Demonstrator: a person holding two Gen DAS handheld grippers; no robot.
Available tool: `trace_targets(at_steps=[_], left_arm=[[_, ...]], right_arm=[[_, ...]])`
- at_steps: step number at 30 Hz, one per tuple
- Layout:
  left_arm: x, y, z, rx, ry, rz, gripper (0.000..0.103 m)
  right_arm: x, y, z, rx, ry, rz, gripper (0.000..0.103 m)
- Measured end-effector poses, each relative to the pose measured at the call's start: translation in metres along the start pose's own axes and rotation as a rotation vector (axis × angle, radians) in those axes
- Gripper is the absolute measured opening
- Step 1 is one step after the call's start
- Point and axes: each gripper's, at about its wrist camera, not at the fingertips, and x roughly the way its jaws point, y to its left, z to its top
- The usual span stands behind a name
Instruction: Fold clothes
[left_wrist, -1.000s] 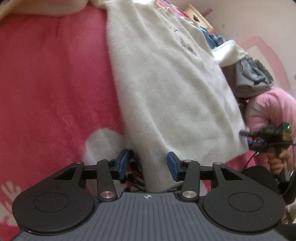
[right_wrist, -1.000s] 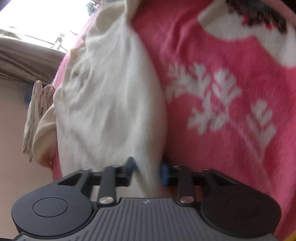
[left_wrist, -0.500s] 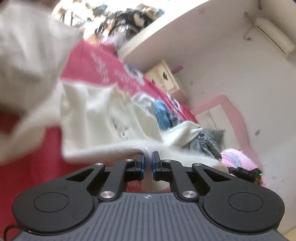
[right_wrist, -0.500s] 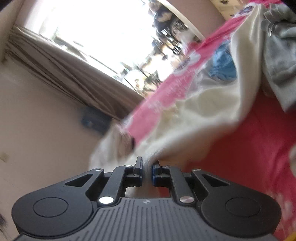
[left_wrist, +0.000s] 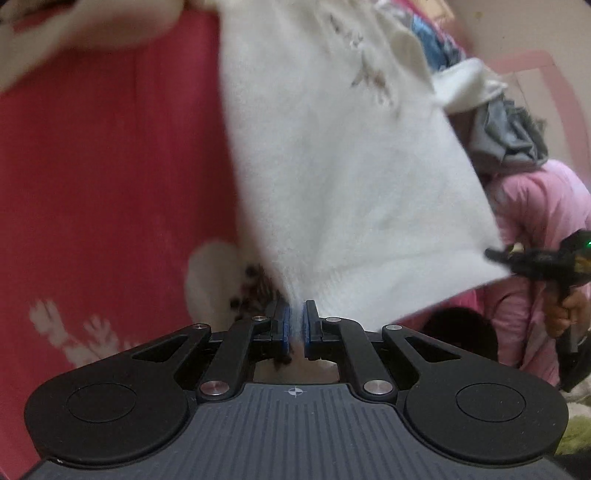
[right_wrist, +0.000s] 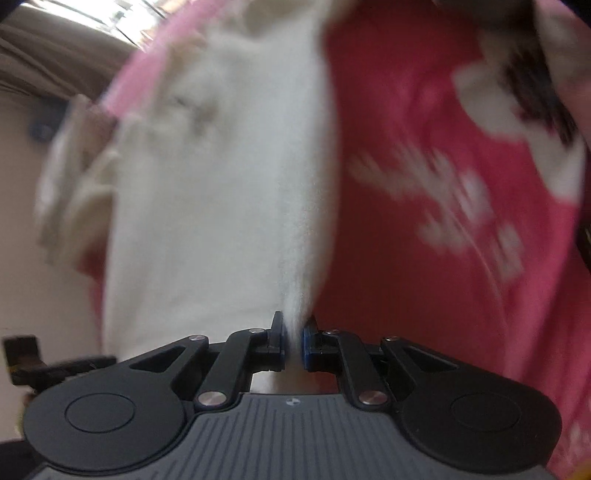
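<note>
A fluffy white sweater (left_wrist: 332, 155) with a small dark print near its top stretches away from me over a red blanket (left_wrist: 110, 166). My left gripper (left_wrist: 294, 325) is shut on one bottom corner of it. In the right wrist view the same white sweater (right_wrist: 229, 192) runs up the middle, and my right gripper (right_wrist: 294, 341) is shut on its hem at the other corner. The right gripper (left_wrist: 535, 258) also shows at the far right of the left wrist view, held by a hand in a pink sleeve.
The red blanket (right_wrist: 424, 221) has white branch patterns and a white patch with dark marks. A pile of clothes (left_wrist: 498, 129), grey, white and blue, lies beyond the sweater. A person in pink (left_wrist: 535, 221) stands at the right. Curtains (right_wrist: 55, 55) hang at the far left.
Both grippers closed on the sweater's bottom corners, lifted it up, and have now swung it back down over the red blanket, pulled taut.
</note>
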Motion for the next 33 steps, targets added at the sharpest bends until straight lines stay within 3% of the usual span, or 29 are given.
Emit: trace_targets(at_steps=[7,15,17,18,19,22,25,27,30,33], left_arm=[[0.019,-0.001,-0.002,0.058,0.057,0.056,0.005],[0.068,0.009,-0.004,0.145,0.116,0.154,0.005],[0.069,0.009,-0.009,0.197,0.094,0.164,0.008],[0.066,0.008,-0.012,0.223,0.080,0.166,0.011],[0.063,0.008,-0.015,0.251,0.070,0.171,0.015],[0.048,0.007,-0.024,0.306,0.034,0.183,0.021],[0.029,0.006,-0.027,0.340,0.012,0.232,0.021],[0.010,0.006,-0.031,0.373,-0.020,0.272,0.021],[0.008,-0.002,-0.026,0.382,-0.078,0.287,0.023],[0.024,-0.011,-0.016,0.401,-0.130,0.300,0.028]], right_arm=[[0.017,-0.001,0.006,-0.091,0.064,-0.123,0.009],[0.068,-0.009,0.018,-0.156,0.157,-0.235,0.009],[0.060,-0.010,0.017,-0.157,0.148,-0.240,0.018],[0.055,-0.011,0.016,-0.159,0.144,-0.248,0.031],[0.049,-0.015,0.014,-0.156,0.138,-0.259,0.037],[0.028,-0.031,0.012,-0.100,0.113,-0.267,0.040],[0.000,-0.035,0.010,-0.121,0.029,-0.330,0.038],[-0.017,-0.031,0.009,-0.149,-0.061,-0.296,0.028],[-0.038,-0.017,0.007,-0.249,-0.215,-0.248,0.028],[-0.023,0.016,0.008,-0.355,-0.362,-0.185,0.028]])
